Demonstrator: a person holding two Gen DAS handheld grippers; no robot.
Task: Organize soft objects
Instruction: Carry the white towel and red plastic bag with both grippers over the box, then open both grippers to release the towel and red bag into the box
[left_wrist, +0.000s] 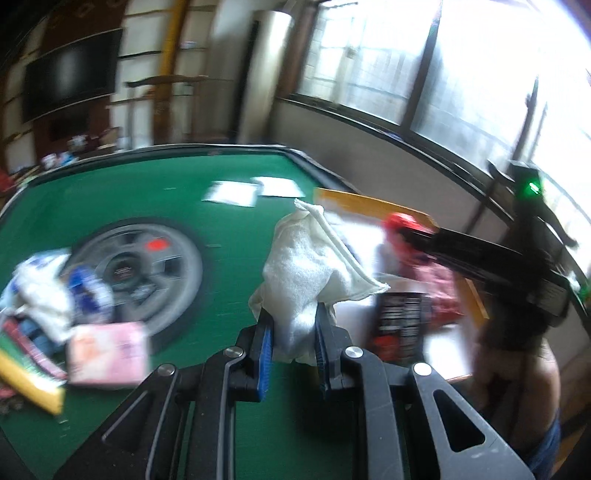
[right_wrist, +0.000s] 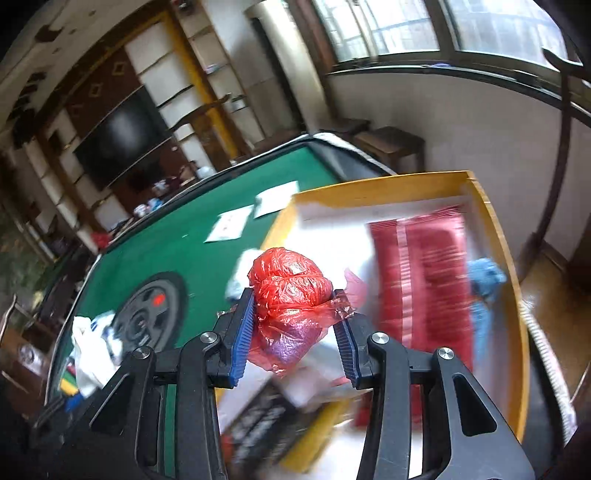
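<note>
In the left wrist view my left gripper (left_wrist: 293, 325) is shut on a white terry cloth (left_wrist: 310, 258), which stands up bunched between the blue pads above the green table (left_wrist: 147, 199). To its right, my right gripper (left_wrist: 404, 238) reaches in from the right with a red plastic bag (left_wrist: 397, 221). In the right wrist view my right gripper (right_wrist: 295, 317) is shut on that crumpled red plastic bag (right_wrist: 291, 284), held over the near-left part of a yellow-rimmed tray (right_wrist: 511, 295). A bit of the white cloth (right_wrist: 238, 273) shows behind the bag.
The tray holds a red striped pack (right_wrist: 424, 277), a blue cloth (right_wrist: 484, 284) and a black pack (right_wrist: 266, 421). A heap of cloths and packets (left_wrist: 44, 291) and a pink pack (left_wrist: 110, 350) lie at the table's left. Two papers (left_wrist: 236, 192) lie at the back.
</note>
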